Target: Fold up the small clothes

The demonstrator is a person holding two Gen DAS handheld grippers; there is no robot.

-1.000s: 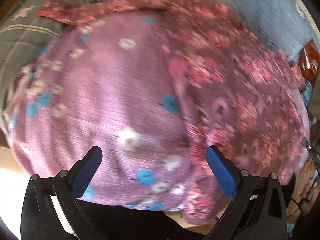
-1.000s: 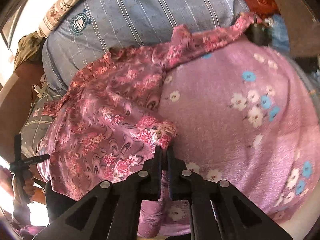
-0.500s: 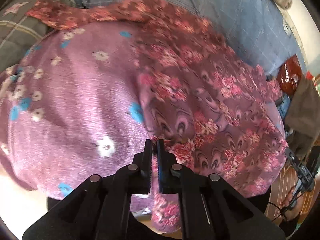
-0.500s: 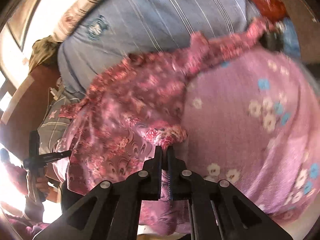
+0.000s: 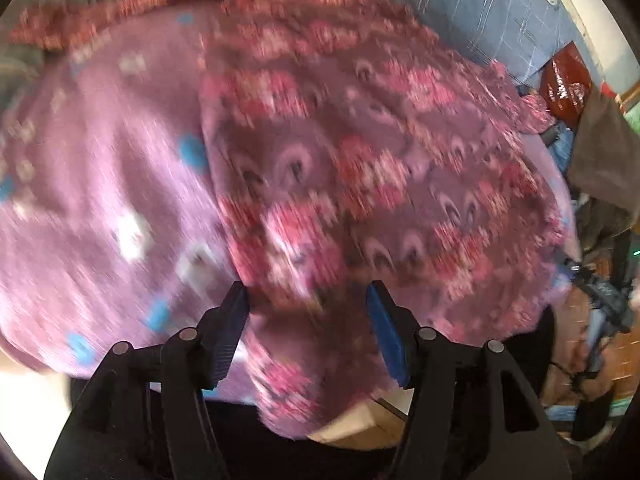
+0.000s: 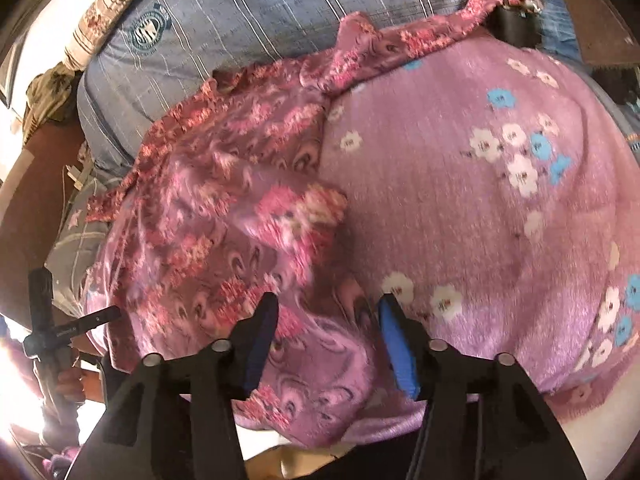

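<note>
- Lying under everything, a blue plaid bedsheet (image 6: pixel 248 20) is seen; a lilac cloth with white and blue flowers (image 6: pixel 460 208) is spread over it.
- The small garment, a pink floral peacock-print piece (image 5: pixel 360 152), is draped on the lilac cloth's edge, bunched, its fold unfinished.
- Left gripper (image 5: pixel 308 312): jaws have just been opening, now parted, garment fabric below them, not pinched.
- Right gripper (image 6: pixel 328 320): jaws have just been opening, now spread over the garment's near hem, no grip evident.
- Risk judged: slippery, loose fabric may slump off the near edge or unfold once released; a re-grasp might catch the lilac cloth too.
</note>
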